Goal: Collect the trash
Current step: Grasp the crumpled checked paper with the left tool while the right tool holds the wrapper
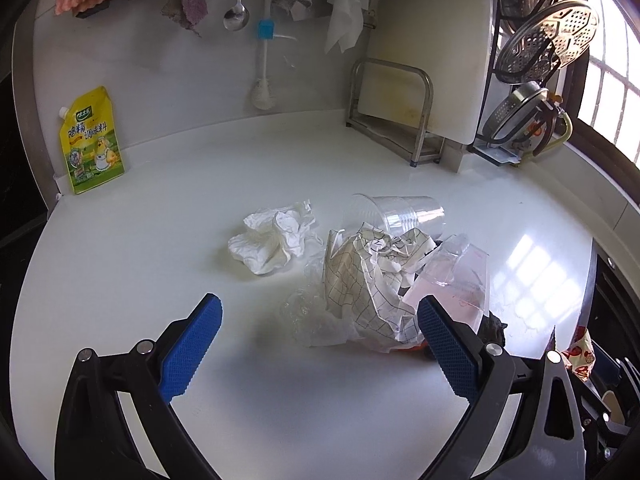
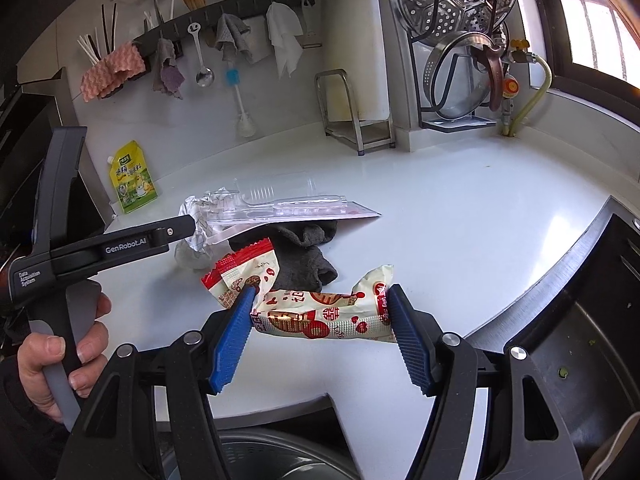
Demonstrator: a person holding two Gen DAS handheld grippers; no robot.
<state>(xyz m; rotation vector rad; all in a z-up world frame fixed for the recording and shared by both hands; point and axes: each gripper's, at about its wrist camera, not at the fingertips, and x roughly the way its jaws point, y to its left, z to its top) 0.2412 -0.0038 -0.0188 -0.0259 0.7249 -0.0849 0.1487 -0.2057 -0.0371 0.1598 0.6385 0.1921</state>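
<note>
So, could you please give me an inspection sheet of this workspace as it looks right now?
Surface: white countertop, glossy, sink at its right edge.
Job's things: crumpled tissue, clear plastic cup on its side, checked paper, clear blister pack, red-and-white snack wrapper.
Clutter: dark cloth, yellow seasoning pouch.
Grippers: left claw open, empty; right claw shut on the snack wrapper.
Cables: nothing seen.
Surroundings: wall rail with cloths, spoon and brush; steamer racks by the window.
</note>
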